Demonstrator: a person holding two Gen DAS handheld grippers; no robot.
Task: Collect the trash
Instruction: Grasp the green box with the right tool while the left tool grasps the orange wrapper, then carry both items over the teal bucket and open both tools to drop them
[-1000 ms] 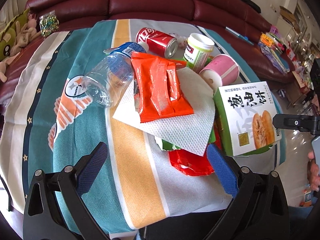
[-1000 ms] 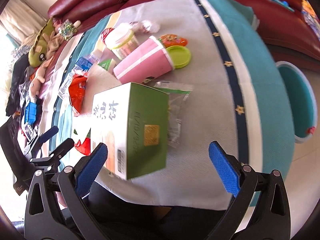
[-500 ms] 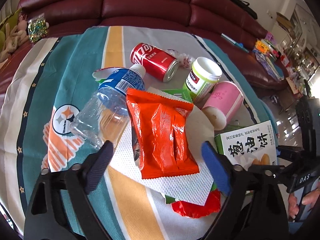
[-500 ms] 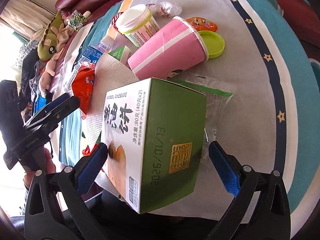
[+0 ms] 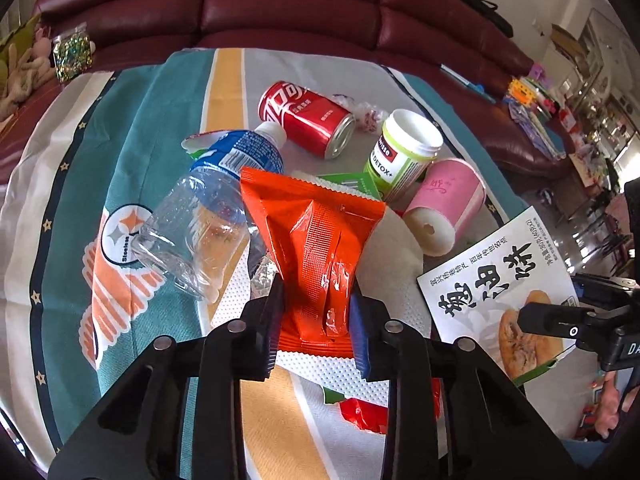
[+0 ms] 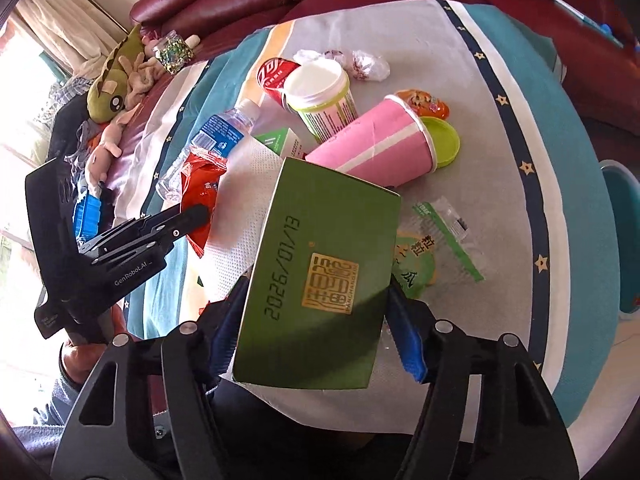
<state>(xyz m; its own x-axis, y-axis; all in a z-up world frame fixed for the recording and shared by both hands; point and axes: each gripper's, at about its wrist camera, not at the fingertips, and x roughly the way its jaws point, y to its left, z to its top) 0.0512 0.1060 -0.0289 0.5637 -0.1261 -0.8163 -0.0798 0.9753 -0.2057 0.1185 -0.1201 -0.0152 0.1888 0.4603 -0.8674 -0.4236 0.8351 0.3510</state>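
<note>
My left gripper (image 5: 316, 320) is shut on an orange snack wrapper (image 5: 316, 248) that lies on a white paper towel (image 5: 392, 248). My right gripper (image 6: 316, 320) is shut on a green and white biscuit box (image 6: 320, 264), also seen in the left wrist view (image 5: 500, 284). Around them lie a clear water bottle (image 5: 208, 208), a red cola can (image 5: 308, 118), a green-white supplement jar (image 5: 404, 156) and a pink paper cup (image 5: 448, 208). The left gripper also shows in the right wrist view (image 6: 160, 232).
A teal bin (image 6: 624, 240) stands off the table's right edge. A green lid (image 6: 444, 144), an orange sweet packet (image 6: 424, 104), clear green wrappers (image 6: 440, 236) and crumpled plastic (image 6: 360, 64) lie on the striped cloth (image 6: 520, 160). A dark red sofa (image 5: 280, 12) with plush toys (image 6: 116, 80) is behind.
Both grippers moved forward and closed: the left one onto the orange wrapper, the right one onto the biscuit box. A second ago both were open and further back.
</note>
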